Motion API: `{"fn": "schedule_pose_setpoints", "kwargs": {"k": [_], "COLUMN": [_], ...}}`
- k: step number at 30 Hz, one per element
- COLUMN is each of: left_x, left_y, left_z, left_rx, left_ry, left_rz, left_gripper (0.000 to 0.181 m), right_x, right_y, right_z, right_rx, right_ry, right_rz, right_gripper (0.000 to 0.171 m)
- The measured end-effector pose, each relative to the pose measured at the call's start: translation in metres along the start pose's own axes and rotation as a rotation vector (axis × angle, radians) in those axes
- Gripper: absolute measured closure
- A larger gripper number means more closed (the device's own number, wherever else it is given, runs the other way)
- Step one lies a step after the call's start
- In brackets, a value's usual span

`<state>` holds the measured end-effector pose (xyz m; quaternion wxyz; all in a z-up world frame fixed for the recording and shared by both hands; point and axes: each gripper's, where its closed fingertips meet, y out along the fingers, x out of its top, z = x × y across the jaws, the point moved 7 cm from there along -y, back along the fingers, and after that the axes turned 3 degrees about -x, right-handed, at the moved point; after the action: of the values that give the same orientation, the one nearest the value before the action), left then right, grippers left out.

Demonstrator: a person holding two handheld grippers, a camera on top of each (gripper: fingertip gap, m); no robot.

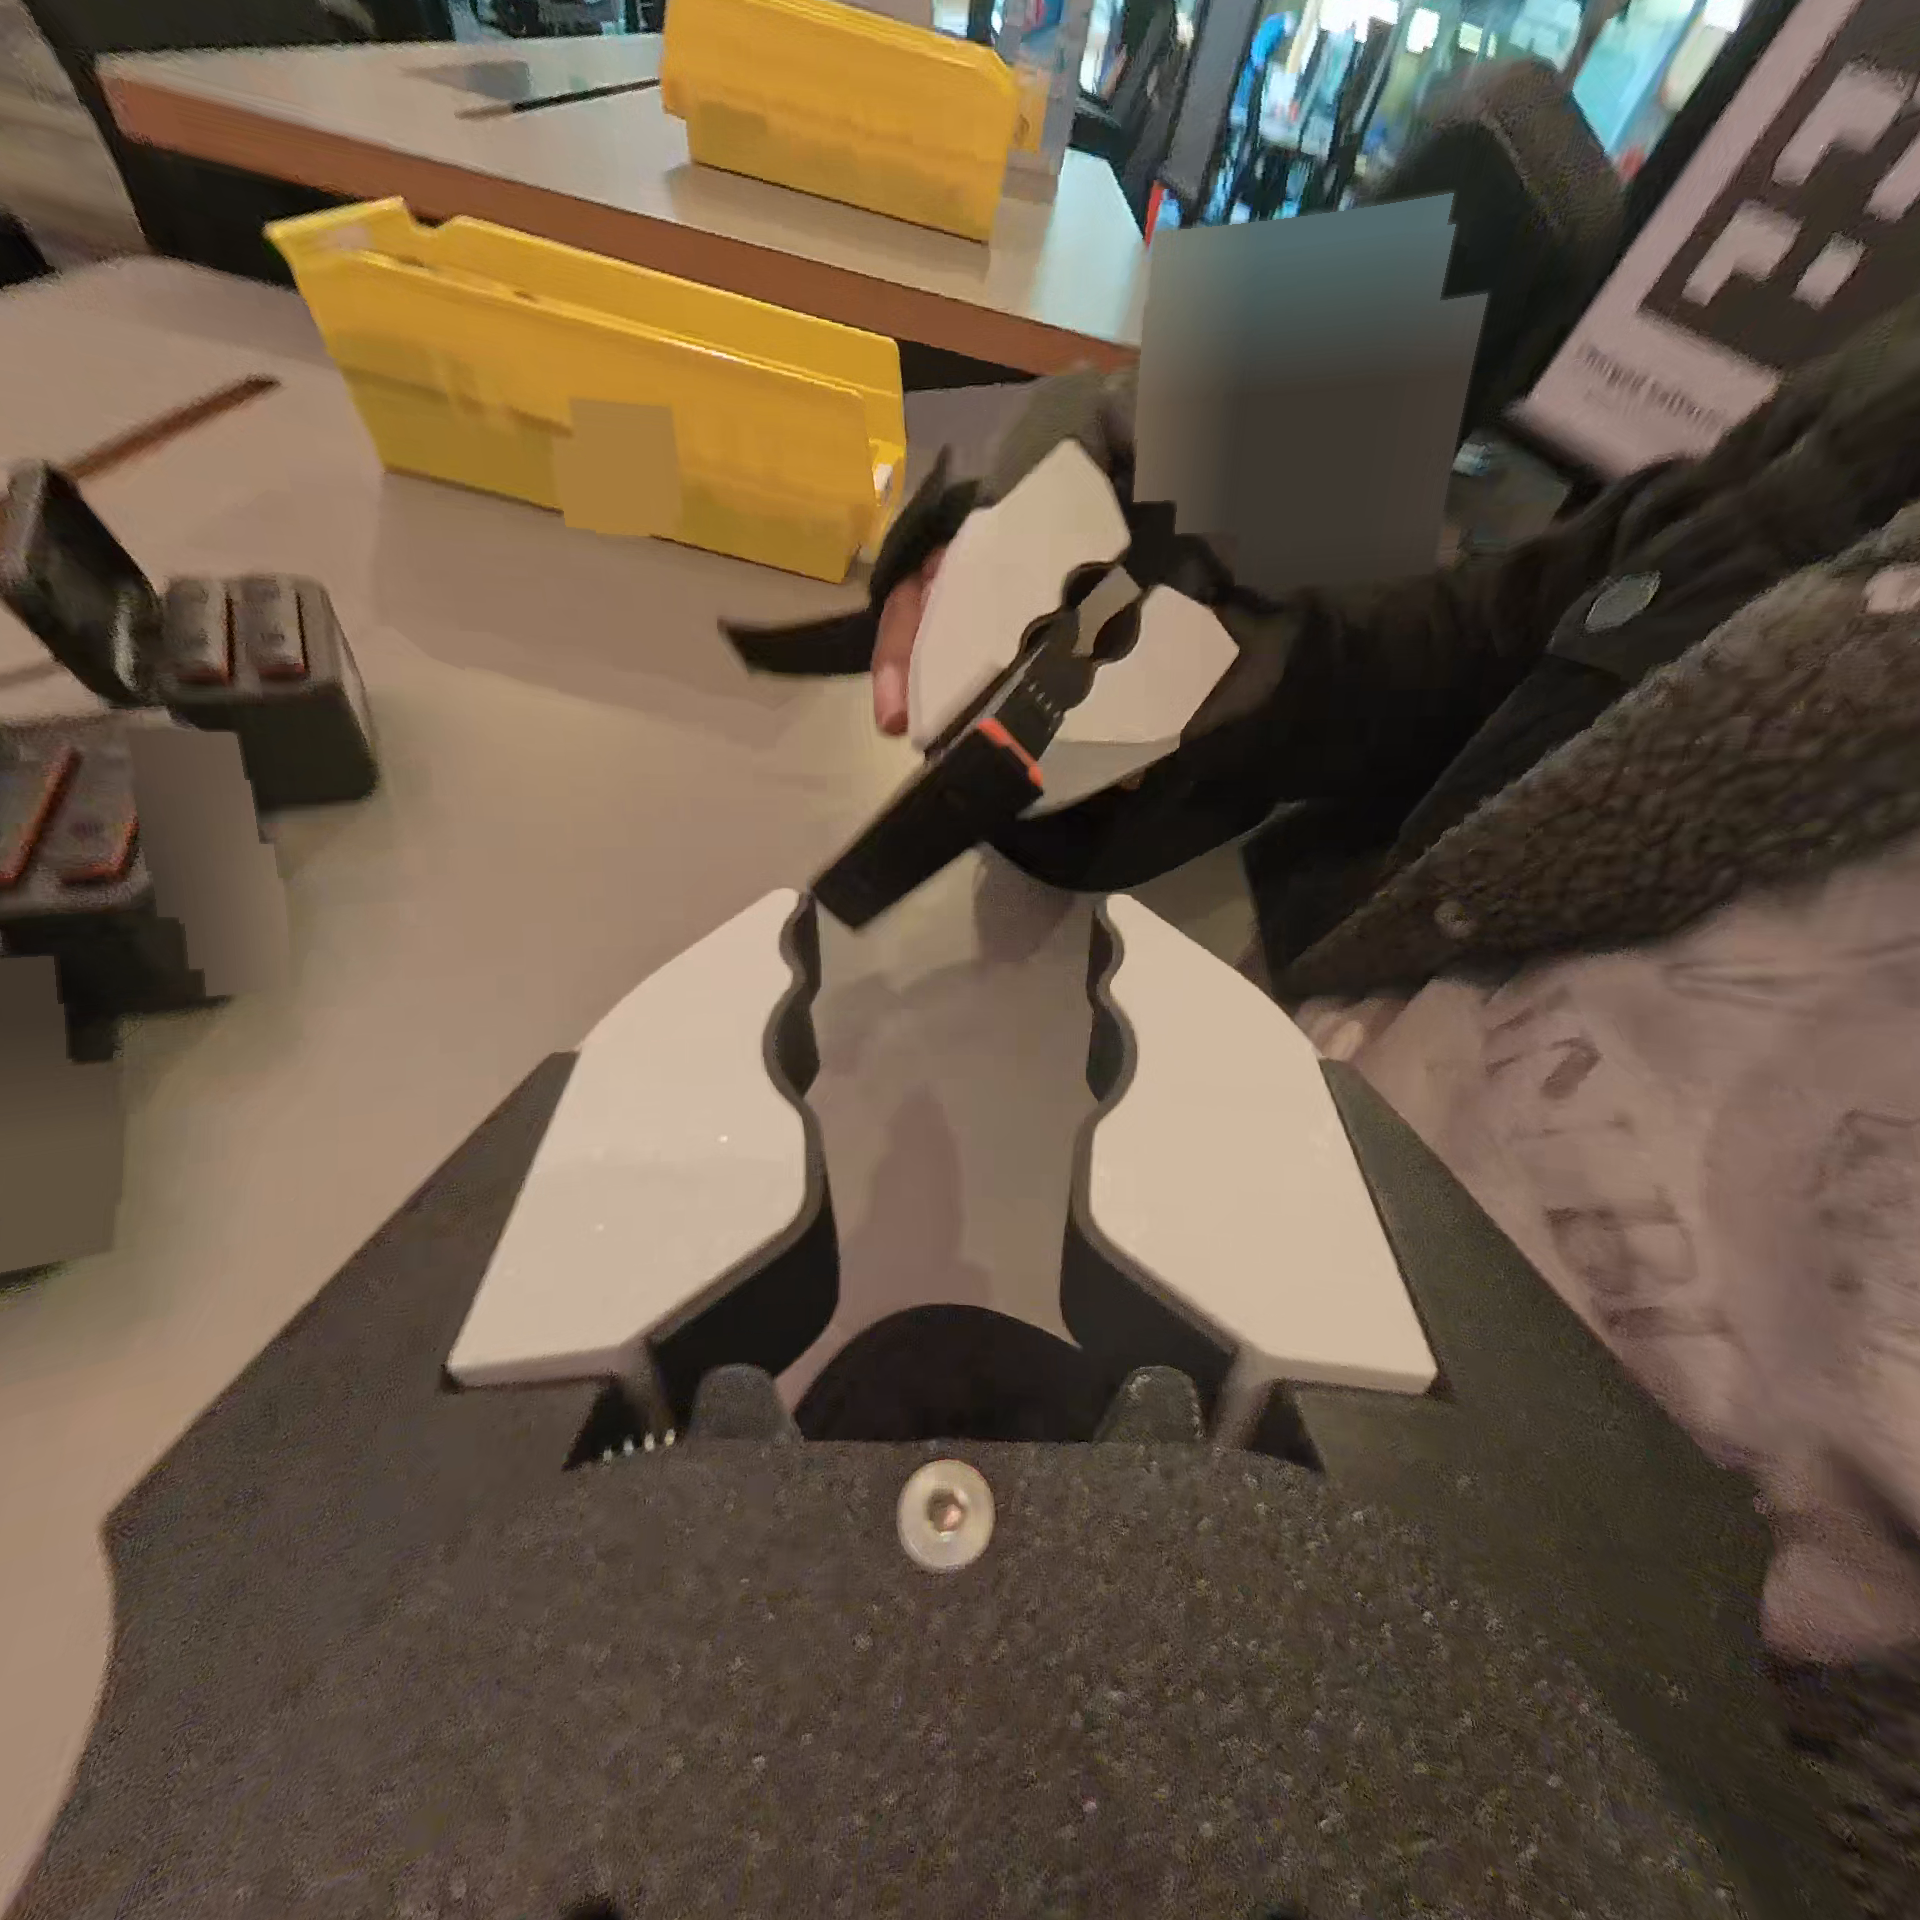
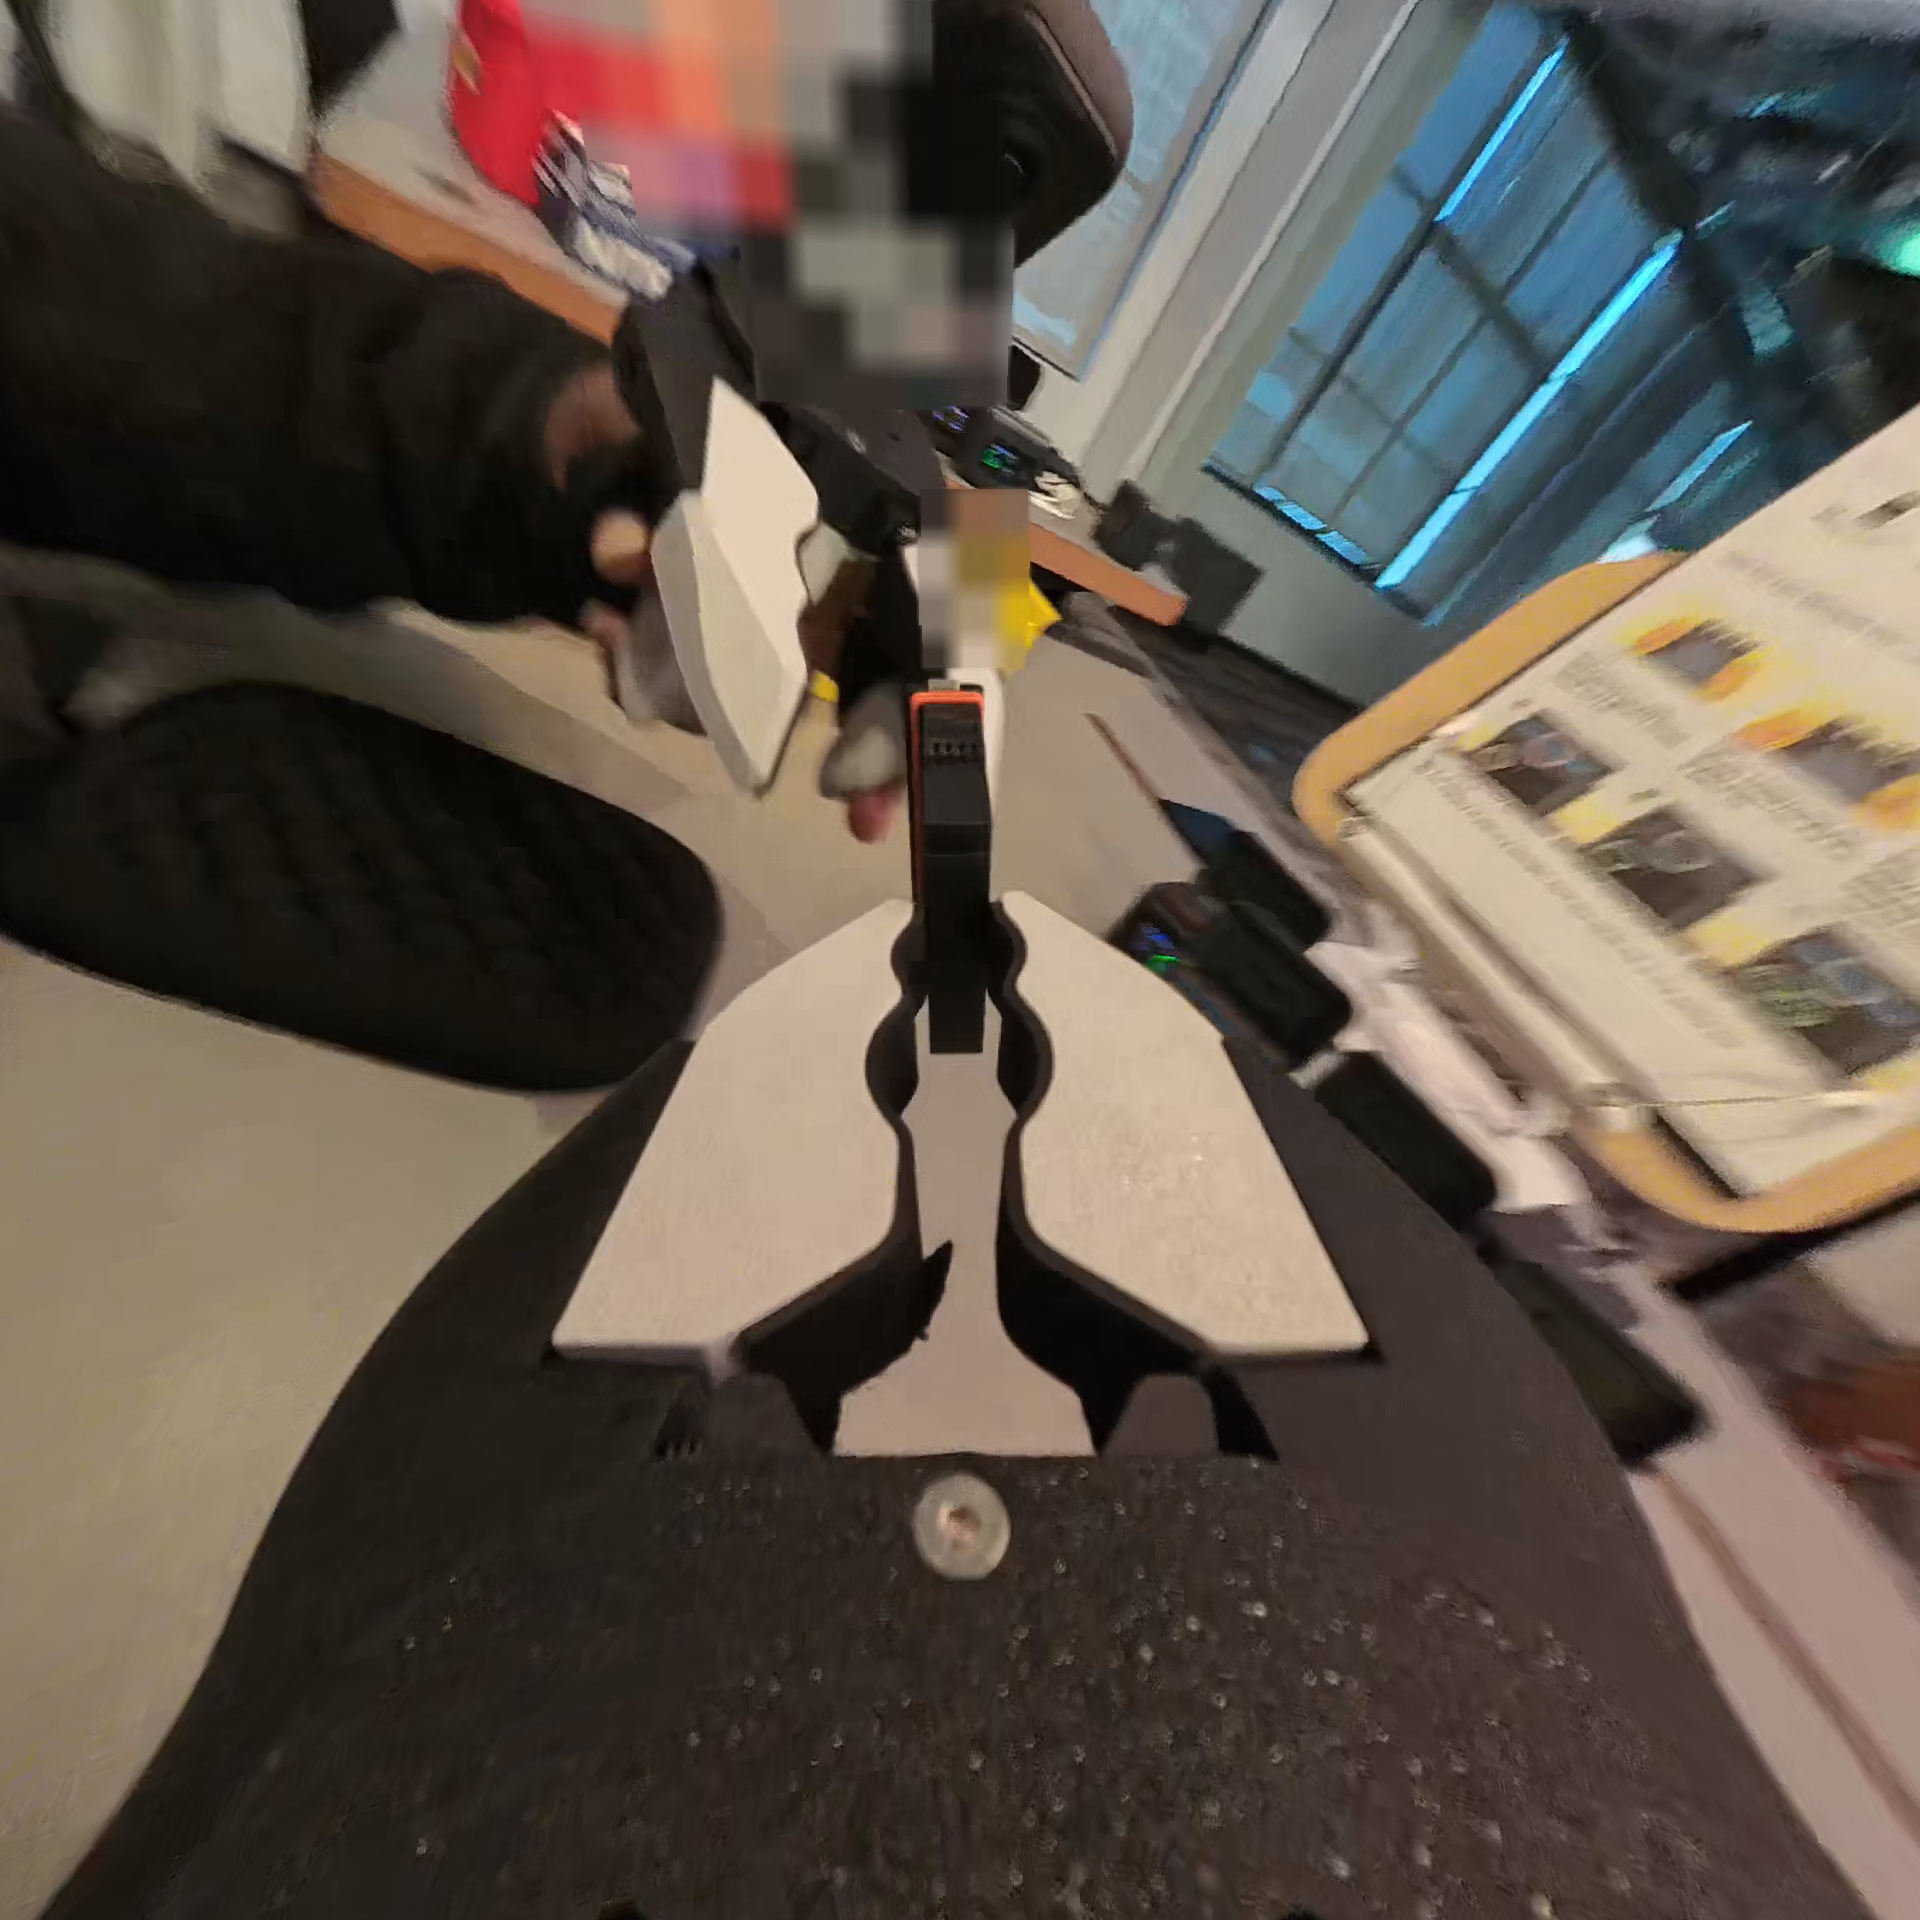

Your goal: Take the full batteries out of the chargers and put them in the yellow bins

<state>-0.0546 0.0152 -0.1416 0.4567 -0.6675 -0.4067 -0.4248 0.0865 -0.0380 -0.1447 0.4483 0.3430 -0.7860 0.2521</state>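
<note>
Right gripper [image 2: 951,971]: clamped on a black battery [image 2: 948,831] with an orange end, pinched between the two white fingers [image 2: 769,1122]; most of the battery sticks out ahead of the tips.
Same grip, from the left wrist view: the right gripper [image 1: 1081,634] comes in from the right, up off the table, and the battery [image 1: 930,821] slants down and to the left out of it.
Left gripper [image 1: 945,925]: fingers spread wide, nothing between them, only bare table [image 1: 582,790] in the gap.
Gap between the two: the battery's low end hangs just above the left gripper's tips; I cannot tell whether it touches the near one.
Left gripper, seen from the right wrist view: one white finger [image 2: 743,613] shows, held by a gloved hand [image 2: 582,488], blurred, just left of the battery.
Bins: two yellow ones, the near bin [image 1: 623,405] on this table beyond the grippers, the far bin [image 1: 847,114] on the next table behind it.
Chargers: dark blocks [image 1: 265,675] at the left edge with batteries seated in their slots, well apart from the held one.
Right side: a dark fleece sleeve [image 1: 1621,748].
</note>
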Motion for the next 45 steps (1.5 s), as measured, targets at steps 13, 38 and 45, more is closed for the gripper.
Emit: {"fn": "schedule_pose_setpoints", "kwargs": {"k": [13,38,45], "left_x": [-0.014,0.038,0.056], "left_y": [0.008,-0.034,-0.064], "left_z": [0.029,0.046,0.083], "left_rx": [-0.096,0.237,0.574], "left_ry": [-0.767,-0.149,0.176], "left_rz": [-0.133,0.154,0.532], "left_gripper": [0.147,0.167,0.166], "right_x": [-0.018,-0.014,-0.026], "right_y": [-0.001,-0.006,-0.008], "right_z": [0.017,0.0,-0.018], "right_rx": [-0.218,-0.338,-0.328], "right_ry": [-1.228,-0.475,0.311], "right_rz": [0.147,0.147,0.182], "right_gripper": [0.161,0.15,0.164]}}
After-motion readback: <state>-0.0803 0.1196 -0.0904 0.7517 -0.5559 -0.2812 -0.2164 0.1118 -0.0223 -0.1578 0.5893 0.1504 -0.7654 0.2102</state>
